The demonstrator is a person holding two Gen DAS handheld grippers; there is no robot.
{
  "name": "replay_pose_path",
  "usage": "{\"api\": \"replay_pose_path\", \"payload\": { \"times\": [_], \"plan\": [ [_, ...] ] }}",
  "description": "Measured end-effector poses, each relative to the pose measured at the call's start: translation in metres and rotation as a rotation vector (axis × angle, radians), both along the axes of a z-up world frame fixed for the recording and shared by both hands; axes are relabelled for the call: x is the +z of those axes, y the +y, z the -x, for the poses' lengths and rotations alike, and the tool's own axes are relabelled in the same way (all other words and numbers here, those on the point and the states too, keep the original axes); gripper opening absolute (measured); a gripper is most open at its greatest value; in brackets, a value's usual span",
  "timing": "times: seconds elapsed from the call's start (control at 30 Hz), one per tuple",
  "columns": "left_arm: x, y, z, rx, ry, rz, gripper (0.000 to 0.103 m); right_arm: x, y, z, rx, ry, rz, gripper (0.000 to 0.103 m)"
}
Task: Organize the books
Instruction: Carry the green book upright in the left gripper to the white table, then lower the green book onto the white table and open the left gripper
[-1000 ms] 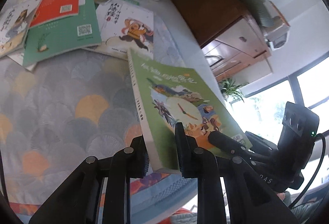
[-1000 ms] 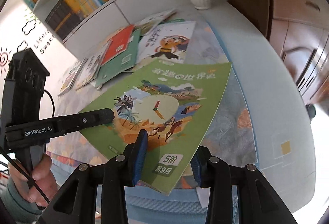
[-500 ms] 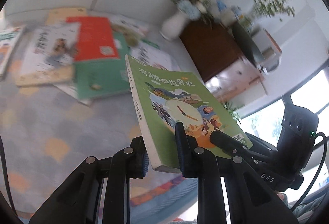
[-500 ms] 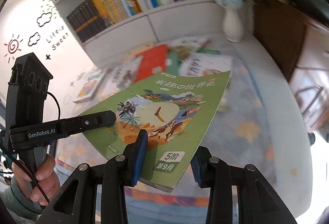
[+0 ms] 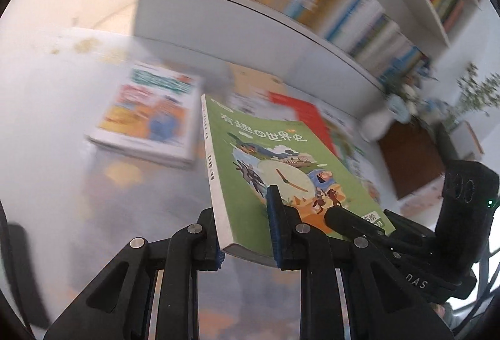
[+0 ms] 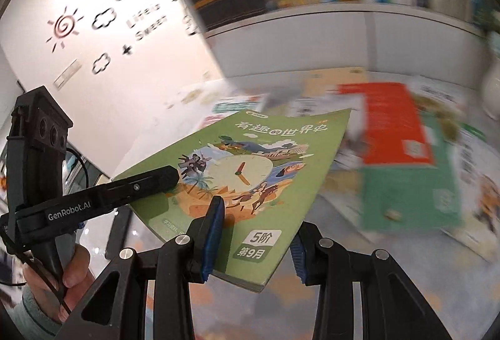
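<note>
A green book with a clock picture on its cover (image 5: 268, 159) hangs tilted above the patterned table, held from two sides. My left gripper (image 5: 245, 230) is shut on its near spine-side corner, one pad on the cover and one underneath. My right gripper (image 6: 254, 241) is shut on the opposite lower corner of the green book (image 6: 250, 159). The left gripper (image 6: 162, 180) clamps the book's left edge in the right wrist view, with a hand (image 6: 47, 274) on its handle. The right gripper (image 5: 334, 215) reaches onto the cover from the right in the left wrist view.
A stack of books (image 5: 147, 118) lies on the table to the left. A red book (image 6: 390, 127) and a flat green one (image 6: 406, 196) lie among several scattered books on the right. A full white bookshelf (image 5: 312, 24) runs behind, with a white vase (image 5: 372, 124) and brown cabinet (image 5: 409, 159) far right.
Both grippers have swung left across the table with the green book, rising slightly. The scattered books slid right in view; the bookshelf and the left stack came into sight.
</note>
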State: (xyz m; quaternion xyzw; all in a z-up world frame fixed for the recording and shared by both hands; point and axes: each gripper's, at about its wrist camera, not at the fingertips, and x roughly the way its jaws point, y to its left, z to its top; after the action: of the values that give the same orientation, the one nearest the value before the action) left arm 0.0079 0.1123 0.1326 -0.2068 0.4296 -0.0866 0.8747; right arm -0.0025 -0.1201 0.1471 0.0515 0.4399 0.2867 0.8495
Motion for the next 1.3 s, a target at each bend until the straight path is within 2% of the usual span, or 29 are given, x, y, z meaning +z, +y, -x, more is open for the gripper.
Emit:
{"api": "replay_pose_path", "payload": {
  "times": [0.1,0.2,0.43,0.73,0.97,1.13,1.3],
  "plan": [
    [-0.009,0.042,-0.023,0.042,0.006,0.02,0.02,-0.007,0.051,-0.026,0.039,0.008,0.015,0.038],
    [-0.02,0.068,-0.043,0.065,0.007,0.026,0.02,-0.012,0.088,-0.054,0.058,0.01,0.023,0.038],
    [-0.056,0.108,-0.078,0.103,0.043,0.039,0.02,-0.041,0.143,-0.112,0.092,0.068,0.065,0.038],
    [-0.087,0.131,-0.108,0.119,0.069,0.076,0.024,-0.074,0.171,-0.153,0.09,0.114,0.08,0.04],
    [-0.112,0.139,-0.115,0.138,0.124,0.108,0.029,-0.096,0.182,-0.163,0.108,0.168,0.08,0.043],
    [-0.12,0.147,-0.11,0.169,0.15,0.13,0.031,-0.115,0.183,-0.165,0.114,0.247,0.057,0.047],
    [-0.115,0.153,-0.103,0.197,0.162,0.061,0.032,-0.116,0.187,-0.162,0.123,0.233,0.077,0.049]
  ]
}}
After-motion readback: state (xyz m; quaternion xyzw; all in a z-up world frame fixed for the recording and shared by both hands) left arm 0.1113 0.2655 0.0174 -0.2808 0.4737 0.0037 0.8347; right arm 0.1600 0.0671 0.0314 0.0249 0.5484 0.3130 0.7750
